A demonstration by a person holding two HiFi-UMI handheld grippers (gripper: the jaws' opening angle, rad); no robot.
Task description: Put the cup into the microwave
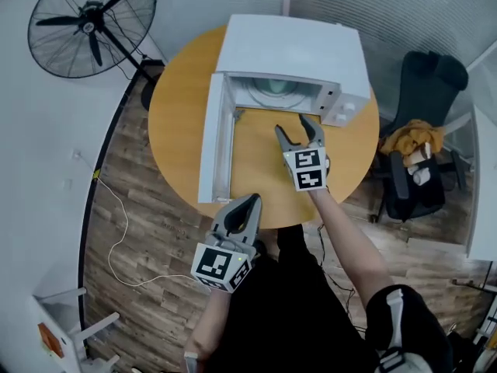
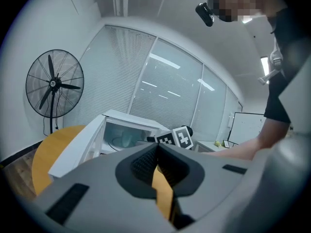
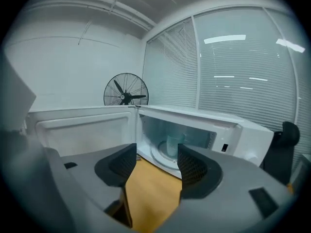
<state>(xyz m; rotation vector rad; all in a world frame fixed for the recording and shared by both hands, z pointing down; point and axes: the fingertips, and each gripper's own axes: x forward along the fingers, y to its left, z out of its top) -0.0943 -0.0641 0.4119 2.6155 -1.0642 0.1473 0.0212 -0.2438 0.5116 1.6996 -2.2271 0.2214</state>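
Pale cup (image 3: pixel 173 144) stood inside the white microwave (image 1: pixel 295 49), door (image 1: pixel 211 130) swung open, on a round wooden bench (image 1: pixel 175 123), right hand-held gripper (image 1: pixel 292 124) spread and empty, left hand-held gripper (image 1: pixel 252 202) pressed together

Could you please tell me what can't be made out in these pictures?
- Pale translucent cup inside the white microwave: largely hidden by the microwave's top in the head view, and too small in the right gripper view to show its contents.
- Control panel: markings too small to read.
- Orange bundle on the black chair: too small in the head view to identify.
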